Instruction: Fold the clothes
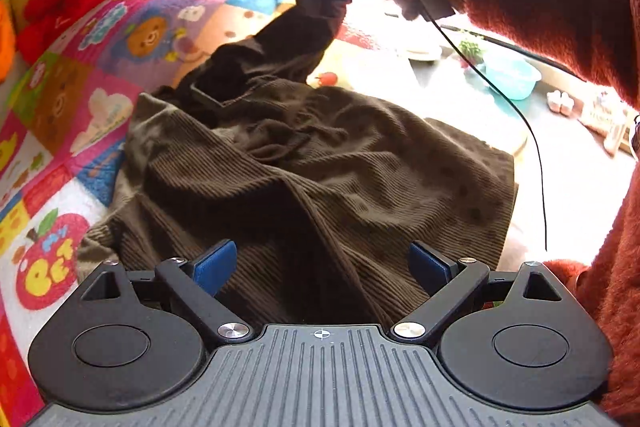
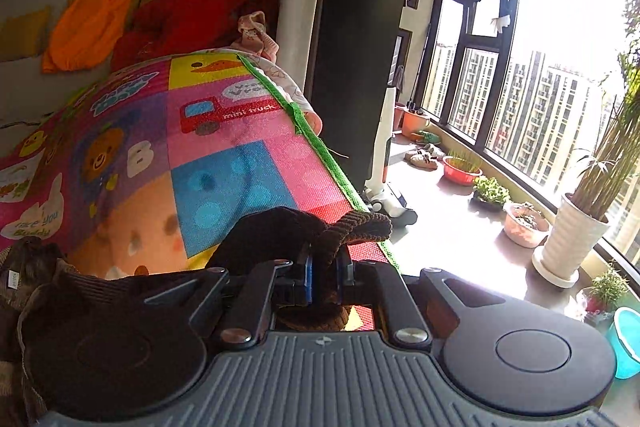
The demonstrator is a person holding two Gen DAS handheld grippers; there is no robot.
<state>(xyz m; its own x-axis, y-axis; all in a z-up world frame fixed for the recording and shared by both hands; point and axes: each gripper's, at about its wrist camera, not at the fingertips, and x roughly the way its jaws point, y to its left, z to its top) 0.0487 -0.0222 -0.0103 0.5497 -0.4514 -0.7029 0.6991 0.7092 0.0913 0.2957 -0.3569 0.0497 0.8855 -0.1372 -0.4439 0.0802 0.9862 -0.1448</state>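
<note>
Right wrist: right gripper [image 2: 324, 277] pinches corduroy garment [image 2: 340, 231]

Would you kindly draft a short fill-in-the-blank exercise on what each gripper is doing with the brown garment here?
1. The right gripper is shut on the garment's ribbed ____.
2. The left gripper hovers over the brown corduroy garment with its jaws ____.
3. The garment lies on a colourful ____ printed with bears and a mini truck.

Missing words: cuff; open; mat
</note>
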